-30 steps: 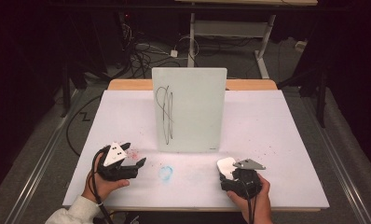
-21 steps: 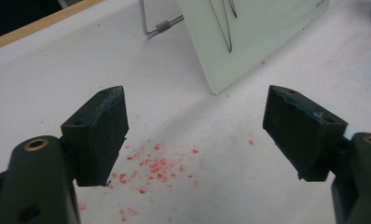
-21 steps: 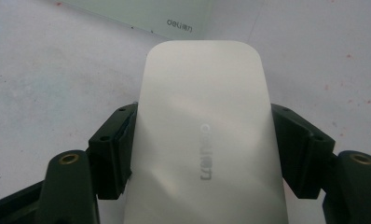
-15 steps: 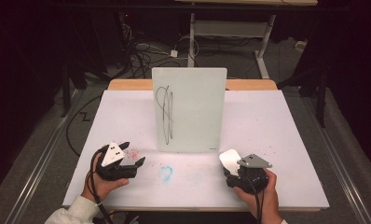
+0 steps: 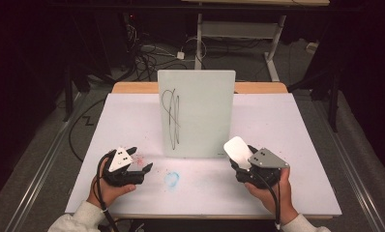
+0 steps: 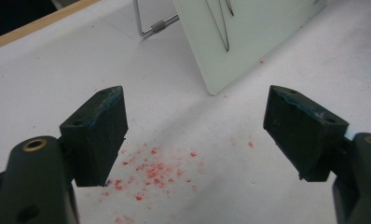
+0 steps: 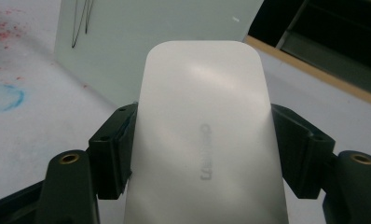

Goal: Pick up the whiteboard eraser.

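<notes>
**White eraser clamped in my right jaws, board ahead**

Ahead of both my jaws stands the large pale-green rectangular whiteboard point(image 5: 196, 113), propped upright on a wire stand, with thin black scribbled lines point(image 5: 171, 116) on its left part. It is a stiff, smooth sheet and I judge it could tip or slide back if pushed hard, so any wiping needs light, even pressure.

My right gripper point(image 5: 249, 168) is closed on the white rounded-rectangle plastic eraser point(image 7: 204, 135). Its broad smooth face fills the space between the two black pads, which press on its long side edges; the far end juts out beyond my fingertips toward the board's lower right corner. It looks light and rigid, but the glossy shell seems slippery, so taking it by the side edges at mid-length, as now, seems soundest.

My left gripper point(image 6: 193, 135) has its jaws spread wide with nothing between them; below them lie small red crumbs point(image 6: 151, 172) on the white table cover point(image 5: 287, 125).
</notes>
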Available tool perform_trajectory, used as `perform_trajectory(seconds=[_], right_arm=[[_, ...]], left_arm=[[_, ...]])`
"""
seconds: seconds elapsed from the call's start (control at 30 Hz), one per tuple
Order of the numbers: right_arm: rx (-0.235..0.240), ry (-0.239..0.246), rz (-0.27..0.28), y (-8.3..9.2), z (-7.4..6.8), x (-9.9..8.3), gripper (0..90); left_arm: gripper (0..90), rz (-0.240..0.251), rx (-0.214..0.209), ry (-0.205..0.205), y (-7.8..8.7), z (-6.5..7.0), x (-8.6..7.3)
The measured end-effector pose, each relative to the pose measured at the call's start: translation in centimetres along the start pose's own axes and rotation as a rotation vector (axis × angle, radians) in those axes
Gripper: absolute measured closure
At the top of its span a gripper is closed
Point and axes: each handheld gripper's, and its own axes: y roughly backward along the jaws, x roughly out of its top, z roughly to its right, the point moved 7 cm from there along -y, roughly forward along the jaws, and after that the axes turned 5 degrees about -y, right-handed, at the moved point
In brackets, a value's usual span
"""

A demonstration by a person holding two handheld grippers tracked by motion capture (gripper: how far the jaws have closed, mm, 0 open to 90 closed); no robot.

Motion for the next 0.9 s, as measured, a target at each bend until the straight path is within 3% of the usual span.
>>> perform_trajectory(seconds=[0.33, 0.5, 0.9], right_arm=[[-0.015, 0.036, 0.091, -0.8, 0.0, 3.0, 30.9], [-0.021, 0.04, 0.126, -1.2, -0.1, 4.1, 30.9], [-0.02, 0.064, 0.156, -2.1, -0.9, 6.0, 30.9]], left_arm=[[21.3, 0.002, 0.018, 0.007, 0.0, -0.6, -0.2], [21.6, 0.005, 0.044, -0.013, -0.2, -0.7, 0.0], [22.6, 0.011, 0.065, -0.018, 0.0, -0.9, -0.1]])
